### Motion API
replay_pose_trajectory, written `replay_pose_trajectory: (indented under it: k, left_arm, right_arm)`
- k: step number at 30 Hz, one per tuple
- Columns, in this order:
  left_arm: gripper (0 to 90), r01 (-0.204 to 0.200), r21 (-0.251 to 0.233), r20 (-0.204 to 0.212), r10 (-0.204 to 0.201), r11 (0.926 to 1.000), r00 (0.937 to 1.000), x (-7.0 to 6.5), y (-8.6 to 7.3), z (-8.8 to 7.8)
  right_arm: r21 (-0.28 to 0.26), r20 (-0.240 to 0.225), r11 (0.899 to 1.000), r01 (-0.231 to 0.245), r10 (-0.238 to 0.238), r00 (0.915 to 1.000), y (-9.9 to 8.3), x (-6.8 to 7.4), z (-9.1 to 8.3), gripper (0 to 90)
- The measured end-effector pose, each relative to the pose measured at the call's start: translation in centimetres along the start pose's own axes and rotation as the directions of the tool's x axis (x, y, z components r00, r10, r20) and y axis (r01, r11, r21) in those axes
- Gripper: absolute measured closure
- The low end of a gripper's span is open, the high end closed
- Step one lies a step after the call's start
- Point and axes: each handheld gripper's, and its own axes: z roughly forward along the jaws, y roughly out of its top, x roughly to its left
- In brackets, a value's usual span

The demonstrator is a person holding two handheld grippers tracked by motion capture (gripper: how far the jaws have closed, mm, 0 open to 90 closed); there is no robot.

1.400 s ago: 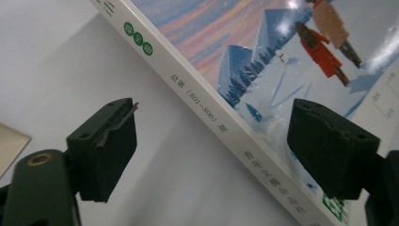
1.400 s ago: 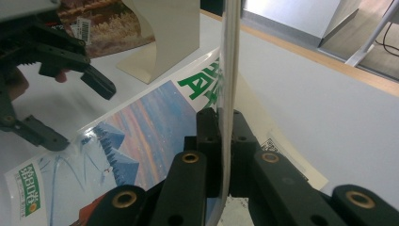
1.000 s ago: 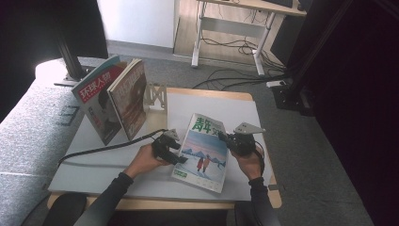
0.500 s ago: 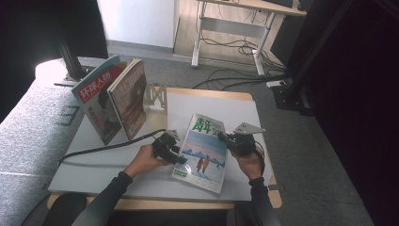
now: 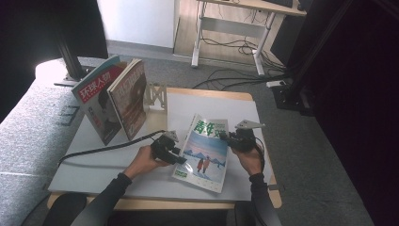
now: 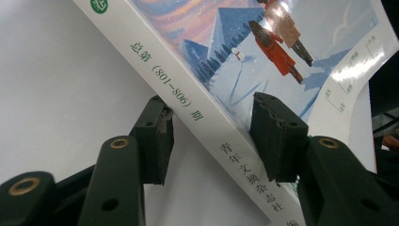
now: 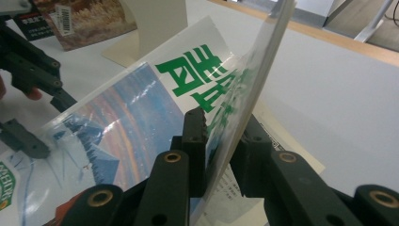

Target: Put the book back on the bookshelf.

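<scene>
White mat [image 5: 141, 160] over a wooden table, grey carpet and cables behind it

High view: magazine [image 5: 203, 151] with a snowy blue cover lies on the mat, near the table's front edge. Left gripper [image 5: 178, 156] sits at the magazine's spine side, right gripper [image 5: 227, 138] at its opposite edge, near the green title. Two more magazines [image 5: 115, 99] stand upright, well apart from the magazine, on its far left, beside a pale stand [image 5: 156, 96]

Left gripper view: jaws straddle the magazine's white spine [image 6: 207, 127]; they have just been closing, one pad on the cover, the other just off the spine underneath, gap visible, not yet pinching

Right gripper view: the magazine's cover edge [image 7: 244, 94] is lifted and curled between the jaws; they have just been opening a little, narrow, pads close against the sheet, grip apparently kept
</scene>
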Motion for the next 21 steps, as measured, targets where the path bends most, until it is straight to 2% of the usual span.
replay_pose_trajectory:
  k: [12, 15, 21]
  left_arm:
    - [52.1, 0.000, 0.004, -0.012, 0.000, 1.0000, 0.9999, -0.2, -0.2, 0.1]
    - [52.4, -0.001, 0.004, -0.014, 0.001, 1.0000, 0.9999, -0.2, -0.2, 0.1]
    - [53.1, -0.006, 0.003, -0.019, 0.006, 1.0000, 0.9998, -0.4, -0.2, 0.1]
  right_arm:
    - [0.066, 0.010, 0.996, -0.060, 0.060, 0.9982, -0.2, -1.9, 2.2, 70.5]
    - [0.074, 0.010, 0.992, -0.100, 0.099, 0.9950, -0.4, -2.8, 2.7, 69.0]
    - [0.084, 0.023, 0.987, -0.140, 0.138, 0.9901, -0.6, -3.9, 3.3, 70.6]
